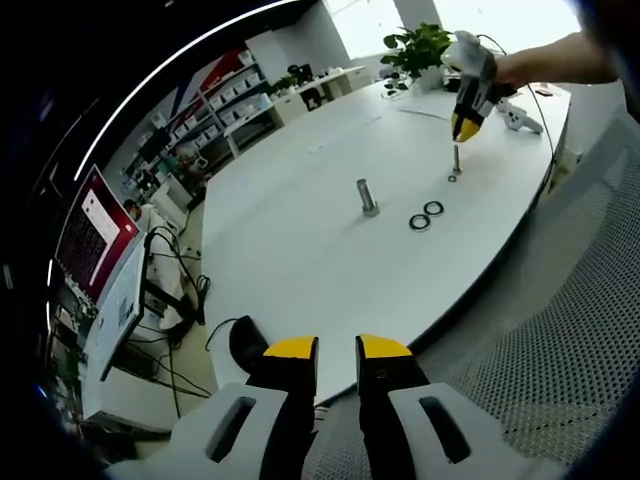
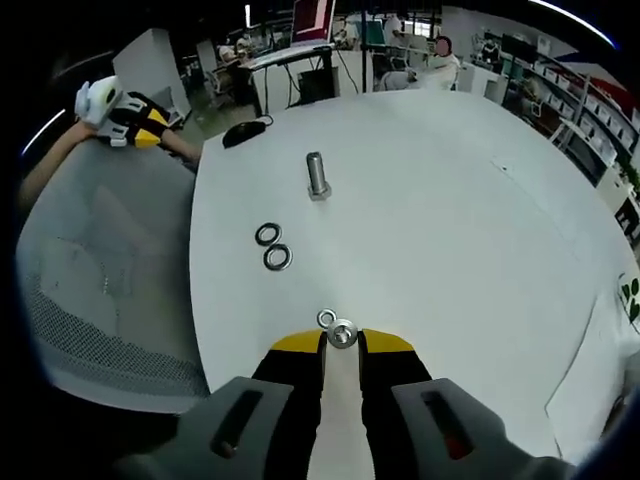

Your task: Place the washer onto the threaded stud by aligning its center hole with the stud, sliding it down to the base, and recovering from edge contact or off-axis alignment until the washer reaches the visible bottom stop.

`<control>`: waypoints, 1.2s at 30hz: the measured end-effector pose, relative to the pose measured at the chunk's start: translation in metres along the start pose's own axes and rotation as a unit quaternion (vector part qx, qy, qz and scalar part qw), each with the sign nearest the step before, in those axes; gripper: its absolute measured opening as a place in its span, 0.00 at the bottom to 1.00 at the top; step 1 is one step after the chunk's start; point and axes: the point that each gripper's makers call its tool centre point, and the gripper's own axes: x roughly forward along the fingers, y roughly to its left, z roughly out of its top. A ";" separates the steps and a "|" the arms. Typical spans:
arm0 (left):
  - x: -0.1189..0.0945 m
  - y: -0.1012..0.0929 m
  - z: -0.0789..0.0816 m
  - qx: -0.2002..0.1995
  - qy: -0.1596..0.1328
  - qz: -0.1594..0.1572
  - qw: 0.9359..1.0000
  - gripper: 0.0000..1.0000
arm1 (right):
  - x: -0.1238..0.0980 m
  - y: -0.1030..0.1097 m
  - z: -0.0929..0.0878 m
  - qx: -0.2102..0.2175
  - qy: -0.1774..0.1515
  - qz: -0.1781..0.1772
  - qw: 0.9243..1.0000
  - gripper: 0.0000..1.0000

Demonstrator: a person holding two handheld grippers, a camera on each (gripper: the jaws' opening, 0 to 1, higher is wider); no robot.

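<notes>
Washers lie on a white table (image 2: 450, 220): two dark rings (image 2: 272, 247) side by side near its edge, and a small bright washer (image 2: 326, 318) flat on the top, just beside the foot of a thin upright stud (image 2: 342, 334). In the right gripper view the right gripper (image 2: 341, 343) hangs straight over that stud, its yellow-tipped jaws a narrow gap apart with the stud's top between them; whether they pinch it I cannot tell. A thicker bolt (image 2: 318, 176) stands upright farther along the table, well apart from the stud, with the two dark rings between it and the table edge.

In the left gripper view the left gripper (image 1: 337, 348) is off the table, above a grey mesh chair (image 1: 570, 330), its jaws apart and holding nothing. Across the table the right gripper (image 1: 466, 128) points down above the thin stud (image 1: 456, 158), the small washer (image 1: 452, 178) at its base. A potted plant (image 1: 418, 48) stands at the far end.
</notes>
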 end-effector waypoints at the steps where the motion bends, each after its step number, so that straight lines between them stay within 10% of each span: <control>1: 0.000 0.000 0.000 0.000 0.001 0.000 1.000 0.13 | 0.001 0.000 0.000 -0.001 0.002 0.000 1.000 0.15; 36: 0.000 0.002 0.001 0.001 -0.006 0.003 1.000 0.13 | 0.011 0.001 -0.006 -0.008 0.020 0.000 1.000 0.14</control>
